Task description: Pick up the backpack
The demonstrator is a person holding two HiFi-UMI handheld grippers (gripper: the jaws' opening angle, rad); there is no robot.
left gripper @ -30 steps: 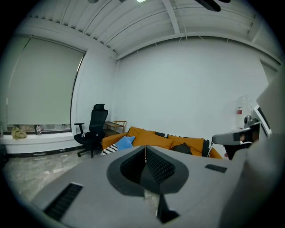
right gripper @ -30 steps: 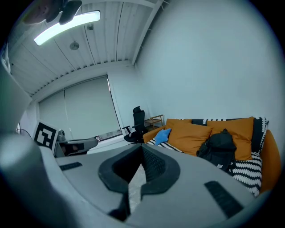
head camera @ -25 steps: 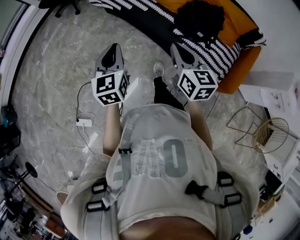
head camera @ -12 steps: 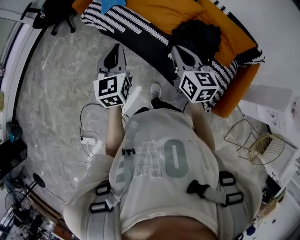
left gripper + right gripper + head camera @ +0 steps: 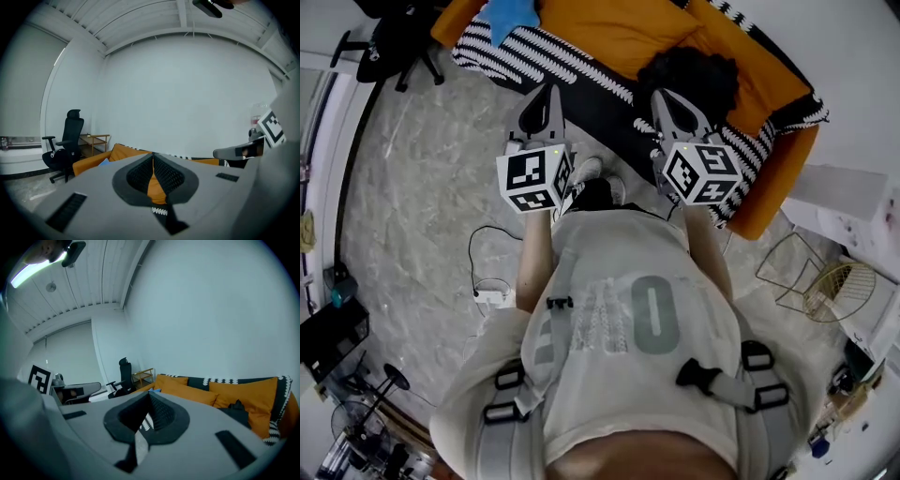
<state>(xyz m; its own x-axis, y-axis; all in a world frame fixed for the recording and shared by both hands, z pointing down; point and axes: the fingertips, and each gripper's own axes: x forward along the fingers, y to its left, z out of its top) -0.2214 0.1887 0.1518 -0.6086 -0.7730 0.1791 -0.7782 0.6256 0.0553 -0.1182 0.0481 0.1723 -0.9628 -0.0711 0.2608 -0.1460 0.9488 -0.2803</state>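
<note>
Black and slumped, the backpack lies on the seat of the orange sofa in the upper middle of the head view. It leans toward the back cushions. A black-and-white striped blanket runs along the sofa's front edge just below it in the frame. In the right gripper view the backpack shows as a dark lump at the lower right, against an orange cushion. Nothing rests on it, so it looks free to be lifted once it is reached.

Both grippers are held out in front of the person, side by side and aimed at the sofa. That reads as an approach to the backpack, with no grasp yet begun. The left gripper sits left of centre in the upper part of the head view, over the blanket's edge. The right gripper sits just below the backpack in the frame. It is the nearer of the two, yet its own view shows the backpack clearly apart from it.

The left gripper view shows its jaws pressed together with nothing caught between them, only the sofa beyond. The right gripper view shows the same: jaws fully closed and empty. They would probably need to part before either can take a strap or handle.

An office chair stands at the upper left. A power strip with its cable lies on the marble floor at the left.
</note>
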